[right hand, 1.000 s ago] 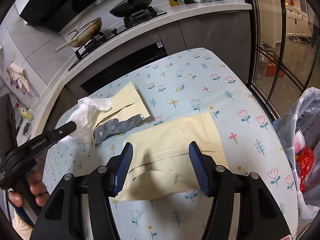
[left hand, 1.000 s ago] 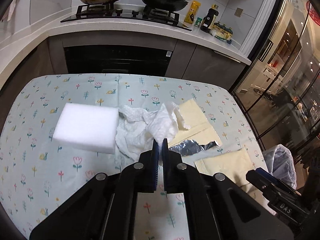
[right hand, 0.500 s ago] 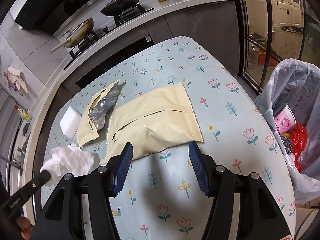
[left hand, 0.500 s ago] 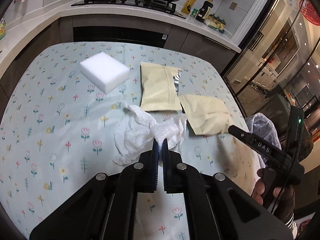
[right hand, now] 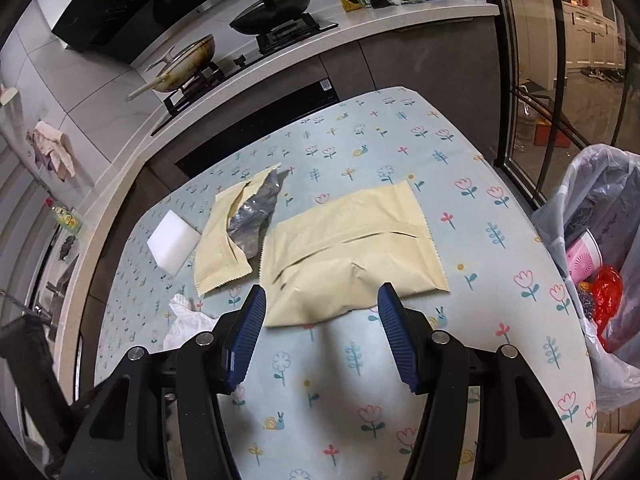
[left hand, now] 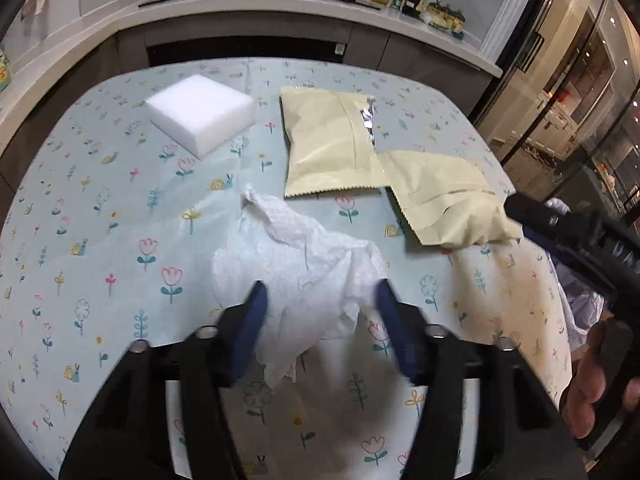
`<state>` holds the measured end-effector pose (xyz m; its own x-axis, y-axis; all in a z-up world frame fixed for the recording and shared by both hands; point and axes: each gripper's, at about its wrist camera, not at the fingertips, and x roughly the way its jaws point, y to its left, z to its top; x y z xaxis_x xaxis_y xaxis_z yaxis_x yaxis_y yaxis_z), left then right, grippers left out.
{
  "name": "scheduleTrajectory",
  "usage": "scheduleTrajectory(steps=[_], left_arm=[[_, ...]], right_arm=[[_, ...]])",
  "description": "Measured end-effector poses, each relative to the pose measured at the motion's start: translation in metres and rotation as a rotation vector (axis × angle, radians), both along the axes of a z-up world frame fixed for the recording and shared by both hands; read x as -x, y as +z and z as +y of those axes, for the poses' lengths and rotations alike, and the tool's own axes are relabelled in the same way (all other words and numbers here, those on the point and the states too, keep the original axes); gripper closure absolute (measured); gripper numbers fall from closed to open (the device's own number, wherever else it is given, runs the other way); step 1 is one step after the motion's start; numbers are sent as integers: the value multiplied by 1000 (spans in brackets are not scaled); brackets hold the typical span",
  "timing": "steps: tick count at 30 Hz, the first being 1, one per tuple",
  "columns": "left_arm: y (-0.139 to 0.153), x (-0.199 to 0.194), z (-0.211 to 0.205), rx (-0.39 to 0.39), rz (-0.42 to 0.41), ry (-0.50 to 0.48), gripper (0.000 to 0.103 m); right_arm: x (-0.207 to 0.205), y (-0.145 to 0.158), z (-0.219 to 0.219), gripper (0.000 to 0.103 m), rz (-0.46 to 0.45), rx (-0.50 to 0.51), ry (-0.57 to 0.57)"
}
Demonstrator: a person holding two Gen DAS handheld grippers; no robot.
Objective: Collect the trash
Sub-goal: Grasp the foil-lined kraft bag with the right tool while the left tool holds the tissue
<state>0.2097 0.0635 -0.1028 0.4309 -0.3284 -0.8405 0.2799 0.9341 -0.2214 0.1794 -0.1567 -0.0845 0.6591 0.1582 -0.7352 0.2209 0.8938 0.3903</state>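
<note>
A crumpled white paper towel [left hand: 304,268] lies on the flowered tablecloth, between the spread fingers of my open left gripper [left hand: 320,300]; it also shows at the left of the right wrist view [right hand: 188,318]. Two cream snack wrappers lie beyond: a torn one with silver lining [left hand: 332,148] [right hand: 232,232] and a puffed one [left hand: 444,200] [right hand: 352,248]. My right gripper [right hand: 320,308] is open and empty, its fingers just short of the puffed wrapper's near edge. A bin lined with a plastic bag [right hand: 596,248] stands off the table's right edge with trash in it.
A white foam block [left hand: 202,112] [right hand: 174,244] sits on the table at the far left. Behind the table runs a counter with a stove, pans [right hand: 272,0] and bottles. Glass doors are on the right. The right gripper's body [left hand: 580,240] shows at the right of the left view.
My left gripper has opened and let go of the paper towel, which now lies between its fingers. My right gripper stayed open and moved closer to the puffed wrapper.
</note>
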Motion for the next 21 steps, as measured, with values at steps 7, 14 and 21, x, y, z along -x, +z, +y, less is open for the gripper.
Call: scheduleTrajectory(steps=[7,14,21], left_arm=[[14,-1,23,45,-7,25,97],[44,-18,64,68,-63,125,97],[42,-34,82,80,-60,178,97]], right_arm=[[-44,8,37,46,-23,8,124],[-99,-9,77,46,11,-8,215],[-131,-33,93,73,74,-3,254]])
